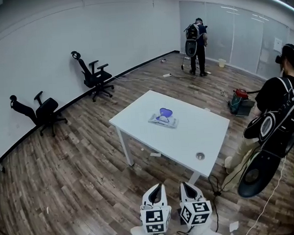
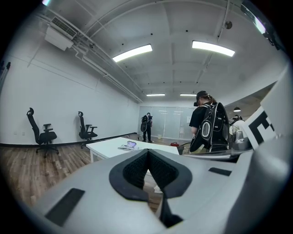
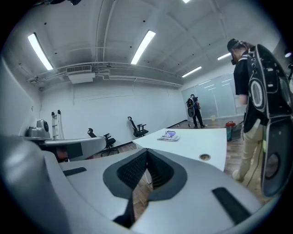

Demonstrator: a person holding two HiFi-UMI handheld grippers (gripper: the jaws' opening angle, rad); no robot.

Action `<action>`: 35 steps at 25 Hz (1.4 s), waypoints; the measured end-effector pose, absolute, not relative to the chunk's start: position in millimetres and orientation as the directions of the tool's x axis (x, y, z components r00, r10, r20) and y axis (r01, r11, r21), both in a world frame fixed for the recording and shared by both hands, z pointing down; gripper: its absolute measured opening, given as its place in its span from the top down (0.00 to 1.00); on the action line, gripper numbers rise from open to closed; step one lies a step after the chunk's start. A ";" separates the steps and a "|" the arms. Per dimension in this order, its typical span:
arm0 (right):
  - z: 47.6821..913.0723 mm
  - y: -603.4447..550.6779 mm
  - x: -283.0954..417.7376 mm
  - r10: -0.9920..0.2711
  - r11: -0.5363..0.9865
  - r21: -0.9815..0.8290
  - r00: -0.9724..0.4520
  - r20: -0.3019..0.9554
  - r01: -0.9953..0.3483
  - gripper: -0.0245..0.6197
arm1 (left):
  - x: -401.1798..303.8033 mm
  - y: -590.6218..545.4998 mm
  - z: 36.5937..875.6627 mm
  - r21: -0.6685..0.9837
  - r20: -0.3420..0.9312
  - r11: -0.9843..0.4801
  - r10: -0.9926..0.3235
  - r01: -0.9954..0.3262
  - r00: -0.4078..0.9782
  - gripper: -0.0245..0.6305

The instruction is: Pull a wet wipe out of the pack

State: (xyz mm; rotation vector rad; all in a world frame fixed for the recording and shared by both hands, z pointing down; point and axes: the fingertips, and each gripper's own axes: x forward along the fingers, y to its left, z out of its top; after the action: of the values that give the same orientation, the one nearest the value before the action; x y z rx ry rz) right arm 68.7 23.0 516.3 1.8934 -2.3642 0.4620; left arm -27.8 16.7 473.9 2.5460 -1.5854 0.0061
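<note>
Evidently pre-approach: left tongs [image 1: 155,188] and right tongs [image 1: 187,185] are hanging near the person's body, both pressed together and empty, well apart from the wet wipe pack [image 1: 163,119] lying mid-desk [image 1: 211,135]. Head view is giving that gap; gripper views are showing the tips meeting.

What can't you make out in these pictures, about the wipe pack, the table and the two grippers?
- Wet wipe pack: too small and far away in all three views, so whether its flap is open cannot be told.
- Table: in the head view its far legs are hidden under its own top.
- Left gripper and right gripper: handles cut off by the head view's bottom edge.
</note>
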 end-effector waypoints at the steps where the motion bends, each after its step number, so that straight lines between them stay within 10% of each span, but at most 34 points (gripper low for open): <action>1: 516.4 20.6 68.5 -0.940 0.192 -0.184 -0.234 0.249 -0.964 0.95 | -27.8 13.9 473.5 0.120 0.079 -0.435 -0.892 -0.892 0.445 0.96; 35: 526.0 -19.9 70.1 -0.939 0.178 -0.208 -0.229 0.256 -0.962 0.95 | -39.0 -28.6 487.3 0.136 0.096 -0.396 -0.907 -0.908 0.410 0.96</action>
State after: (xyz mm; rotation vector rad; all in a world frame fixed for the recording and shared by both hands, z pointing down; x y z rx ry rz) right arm 70.1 -19.9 526.0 1.9050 -2.3570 0.5033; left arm -39.0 -28.6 487.3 2.4941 -1.6213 0.0100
